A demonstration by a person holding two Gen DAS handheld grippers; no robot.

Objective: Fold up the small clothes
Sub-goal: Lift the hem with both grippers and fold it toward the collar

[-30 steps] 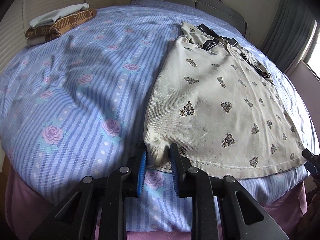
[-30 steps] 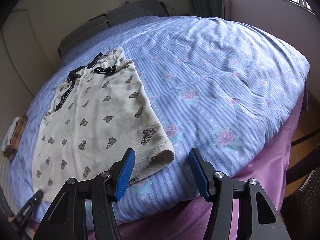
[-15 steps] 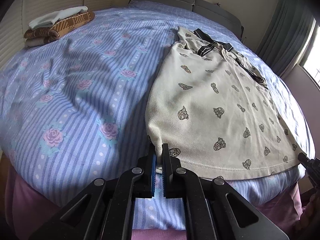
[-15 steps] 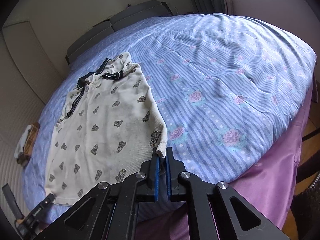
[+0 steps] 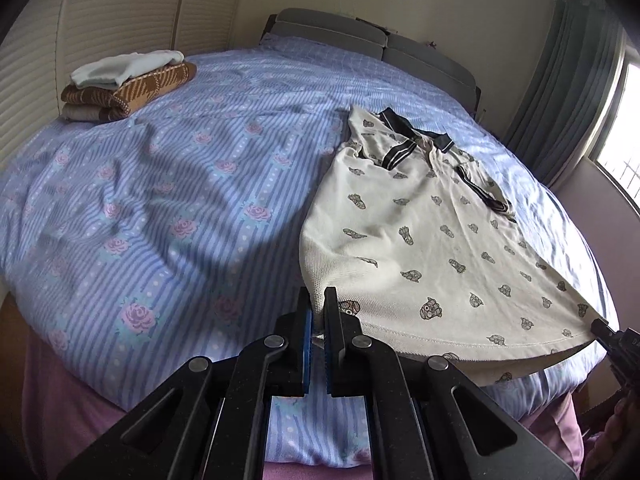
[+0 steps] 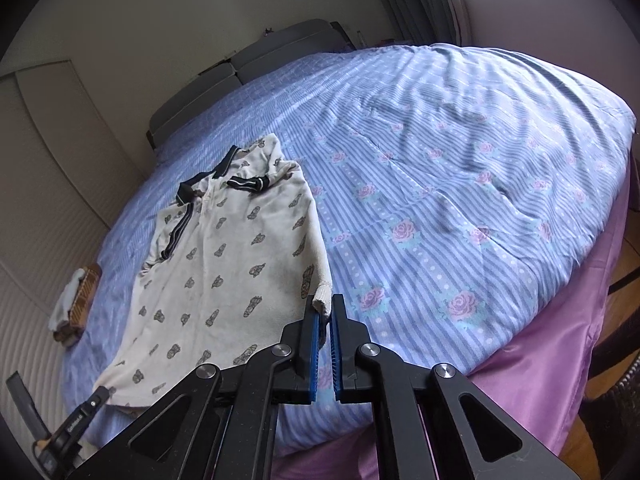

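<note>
A small cream polo shirt (image 5: 424, 240) (image 6: 224, 256) with dark printed figures and a black striped collar lies spread on the bed, collar towards the headboard. My left gripper (image 5: 318, 300) is shut on the hem's left corner and holds it a little above the bedspread. My right gripper (image 6: 325, 304) is shut on the hem's right corner, and it shows in the left wrist view (image 5: 600, 326) at the far right, still pinching that corner. Between the two corners the hem hangs stretched over the bed's near edge.
The bed wears a blue striped rose-print cover (image 5: 160, 216) (image 6: 460, 184) over a purple sheet (image 6: 560, 360). A pile of folded clothes (image 5: 128, 84) (image 6: 76, 300) sits at the far left corner. A grey headboard (image 5: 360, 40) is behind, curtains and a window (image 5: 616, 140) at the right.
Both grippers closed on the shirt's hem corners, then rose, lifting the hem off the bedspread and pulling it taut between them.
</note>
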